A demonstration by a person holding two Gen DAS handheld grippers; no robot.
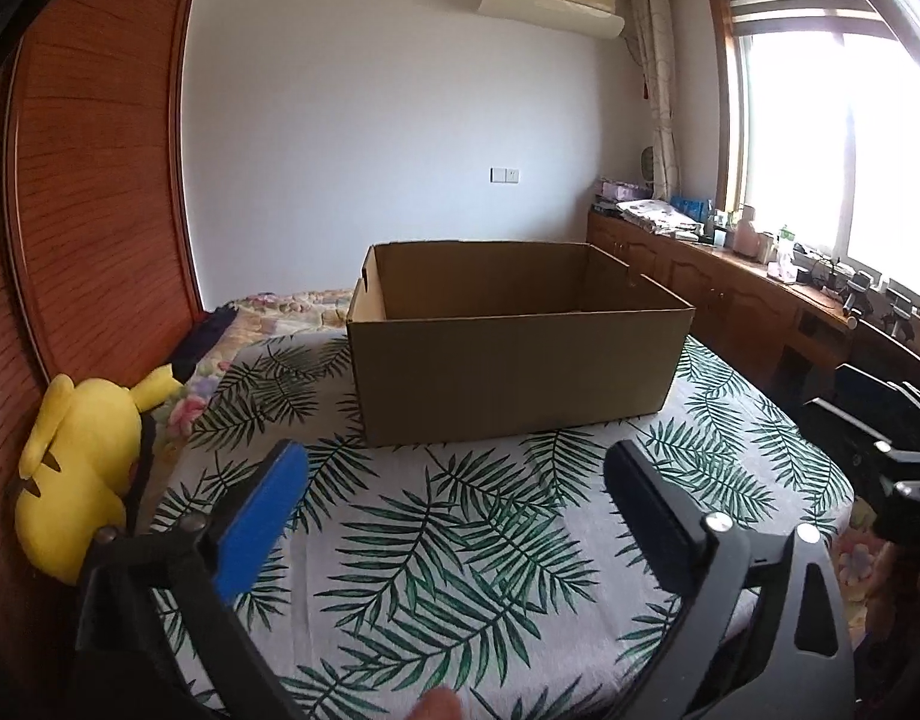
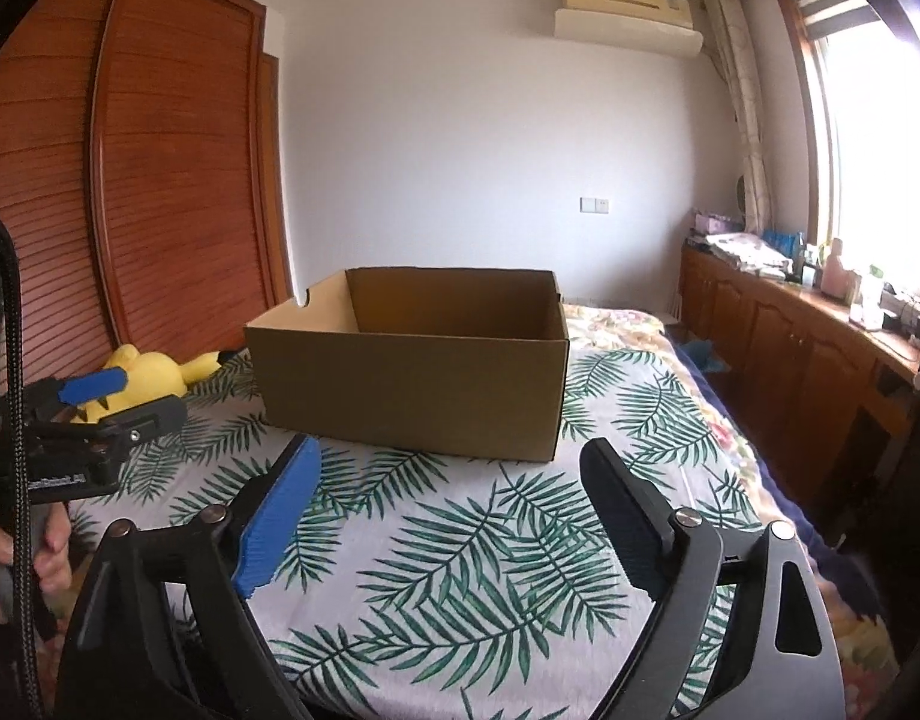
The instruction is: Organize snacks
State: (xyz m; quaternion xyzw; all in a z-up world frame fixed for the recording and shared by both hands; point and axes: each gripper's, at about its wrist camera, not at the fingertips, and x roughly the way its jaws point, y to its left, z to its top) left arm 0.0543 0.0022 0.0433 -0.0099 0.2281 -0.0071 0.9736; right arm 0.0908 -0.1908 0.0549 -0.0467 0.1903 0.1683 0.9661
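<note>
An open brown cardboard box (image 1: 514, 372) stands on the bed's leaf-print cover, ahead of both grippers; it is also in the right wrist view (image 2: 412, 384). Its inside floor is hidden by the near wall. No snacks show in either view. My left gripper (image 1: 457, 468) hovers short of the box, jaws wide apart, nothing between them. My right gripper (image 2: 451, 468) is likewise open and empty, a little back from the box. The left gripper (image 2: 124, 399) also appears at the left edge of the right wrist view, held by a hand.
A yellow plush toy (image 1: 76, 468) lies at the bed's left edge against a wooden wardrobe (image 1: 94, 192). A wooden cabinet (image 1: 730, 294) with clutter runs along the window wall on the right. The leaf-print cover (image 1: 460, 570) spreads between the grippers and the box.
</note>
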